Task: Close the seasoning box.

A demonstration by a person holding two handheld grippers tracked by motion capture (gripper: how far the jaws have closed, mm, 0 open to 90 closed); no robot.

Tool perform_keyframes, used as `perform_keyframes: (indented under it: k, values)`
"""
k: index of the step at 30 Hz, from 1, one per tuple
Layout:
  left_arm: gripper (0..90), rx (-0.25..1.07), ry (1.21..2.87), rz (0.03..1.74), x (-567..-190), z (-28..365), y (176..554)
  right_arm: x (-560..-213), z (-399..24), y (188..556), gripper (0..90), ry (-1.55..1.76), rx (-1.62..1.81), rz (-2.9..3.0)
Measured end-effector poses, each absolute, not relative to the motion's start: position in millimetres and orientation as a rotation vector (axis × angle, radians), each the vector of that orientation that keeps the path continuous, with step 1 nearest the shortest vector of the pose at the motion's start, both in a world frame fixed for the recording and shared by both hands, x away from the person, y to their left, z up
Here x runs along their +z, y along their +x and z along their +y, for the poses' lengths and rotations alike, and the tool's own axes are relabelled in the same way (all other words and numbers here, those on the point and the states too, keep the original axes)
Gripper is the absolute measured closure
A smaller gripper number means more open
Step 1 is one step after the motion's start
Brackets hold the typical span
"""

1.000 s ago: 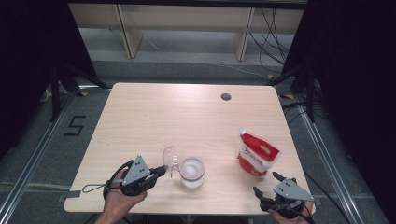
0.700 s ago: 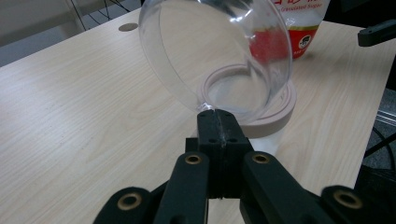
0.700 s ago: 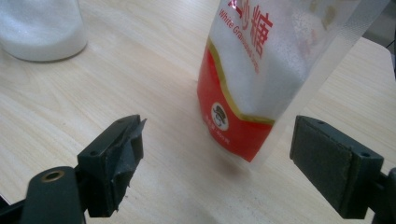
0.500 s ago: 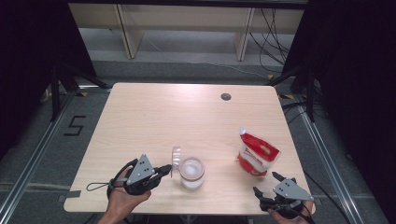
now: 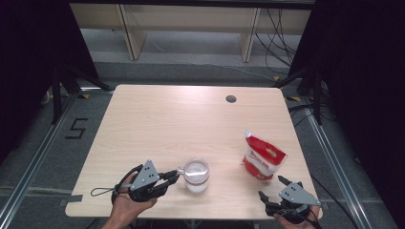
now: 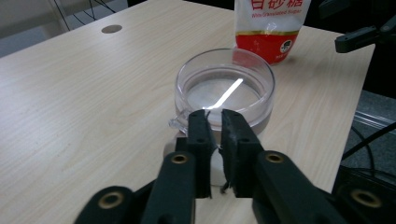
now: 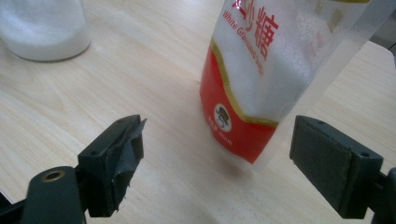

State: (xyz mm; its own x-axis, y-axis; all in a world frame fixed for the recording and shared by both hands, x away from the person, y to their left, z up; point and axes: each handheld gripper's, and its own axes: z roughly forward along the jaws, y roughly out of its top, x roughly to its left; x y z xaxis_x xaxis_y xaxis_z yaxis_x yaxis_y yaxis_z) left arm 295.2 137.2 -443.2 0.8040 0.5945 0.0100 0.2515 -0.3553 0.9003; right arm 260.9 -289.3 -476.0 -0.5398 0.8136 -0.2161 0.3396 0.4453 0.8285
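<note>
A clear jar (image 5: 197, 176) holding white grains stands near the table's front edge, with its clear lid (image 6: 224, 88) lying flat on top. My left gripper (image 5: 175, 174) points at the jar from the left. Its jaws have just been opening and stand a narrow slit apart at the lid's small tab (image 6: 176, 122), no longer pressing on it (image 6: 213, 116). A red and white sugar bag (image 5: 261, 160) stands upright to the right. My right gripper (image 5: 272, 187) is open just in front of the bag (image 7: 261, 70), its jaws wide to either side (image 7: 219, 135) and apart from it.
The wooden table (image 5: 167, 124) has a dark round hole (image 5: 231, 99) near its far edge. Pale shelving (image 5: 191, 24) stands behind the table. My right gripper's jaw (image 6: 364, 35) shows beyond the jar in the left gripper view.
The lid, held tilted up beside the jar a second ago, now lies flat on the jar. My left gripper has eased toward the jar; the right gripper has stayed put.
</note>
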Motion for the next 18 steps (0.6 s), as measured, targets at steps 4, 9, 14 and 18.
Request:
perform_keyframes:
  k: [4,9,14,18]
  values:
    - [60.7,0.372,1.942,0.663,-449.9,143.1,291.4,-475.7,-289.1,260.2,18.2,0.969,1.007,2.086]
    - [38.8,0.346,1.942,0.709,-459.5,148.8,288.6,-476.0,-288.4,260.5,18.2,0.962,1.005,2.091]
    - [32.2,0.361,1.941,0.725,-465.9,156.5,286.8,-476.2,-287.3,260.0,18.2,0.973,1.014,2.112]
    - [29.6,0.359,1.943,0.748,-468.9,163.4,285.3,-476.1,-287.8,260.7,18.2,0.959,1.004,2.095]
